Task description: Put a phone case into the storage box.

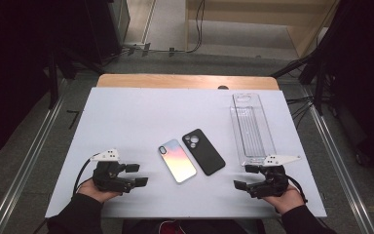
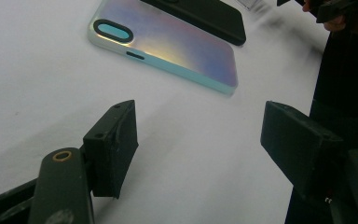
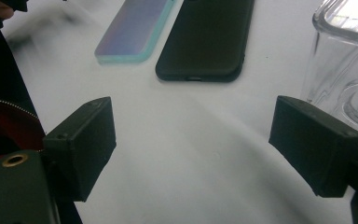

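Iridescent phone case [image 1: 177,160] flat at mid-table, camera cut-out away from the person, just beside black phone case [image 1: 203,151] to its right, both angled alike. Likely laid out for easy picking from either side. Clear plastic tray [image 1: 251,130] farther right, lengthwise, near right gripper [image 1: 247,177]. Left gripper [image 1: 135,174] low over white table [image 1: 126,117], aimed at the iridescent case, jaws apart and empty. Right gripper likewise parted, holding nothing, facing the black case. Both resting near the front edge, apparently poised to begin.
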The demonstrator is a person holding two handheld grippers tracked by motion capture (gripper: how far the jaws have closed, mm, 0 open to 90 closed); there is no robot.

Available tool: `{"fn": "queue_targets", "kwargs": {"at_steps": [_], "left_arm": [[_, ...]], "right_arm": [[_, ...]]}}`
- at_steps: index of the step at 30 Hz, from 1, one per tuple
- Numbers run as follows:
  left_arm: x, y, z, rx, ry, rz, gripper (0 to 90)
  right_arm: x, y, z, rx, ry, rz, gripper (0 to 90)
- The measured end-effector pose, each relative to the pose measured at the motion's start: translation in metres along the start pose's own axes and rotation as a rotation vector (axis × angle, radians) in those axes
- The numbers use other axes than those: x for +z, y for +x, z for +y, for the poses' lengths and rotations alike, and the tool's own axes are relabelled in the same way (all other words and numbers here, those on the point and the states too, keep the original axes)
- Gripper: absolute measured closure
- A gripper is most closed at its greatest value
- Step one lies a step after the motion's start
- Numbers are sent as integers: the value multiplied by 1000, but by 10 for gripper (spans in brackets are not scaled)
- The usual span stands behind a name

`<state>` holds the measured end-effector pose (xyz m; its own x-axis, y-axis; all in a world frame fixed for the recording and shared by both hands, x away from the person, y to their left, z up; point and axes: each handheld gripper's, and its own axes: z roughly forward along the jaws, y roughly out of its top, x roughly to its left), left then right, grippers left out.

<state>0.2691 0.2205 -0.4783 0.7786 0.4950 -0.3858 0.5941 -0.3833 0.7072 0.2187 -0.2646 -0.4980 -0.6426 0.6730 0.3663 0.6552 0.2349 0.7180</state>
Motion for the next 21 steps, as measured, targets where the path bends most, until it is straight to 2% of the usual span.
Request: {"fn": "queue_targets", "kwargs": {"at_steps": [13,21], "left_arm": [[0,0,0,-5,3,-8,279],[1,0,0,-3,12,-4,279]], "right_arm": [[1,0,0,-4,2,10,128],[4,3,8,-38,5,54,128]]}}
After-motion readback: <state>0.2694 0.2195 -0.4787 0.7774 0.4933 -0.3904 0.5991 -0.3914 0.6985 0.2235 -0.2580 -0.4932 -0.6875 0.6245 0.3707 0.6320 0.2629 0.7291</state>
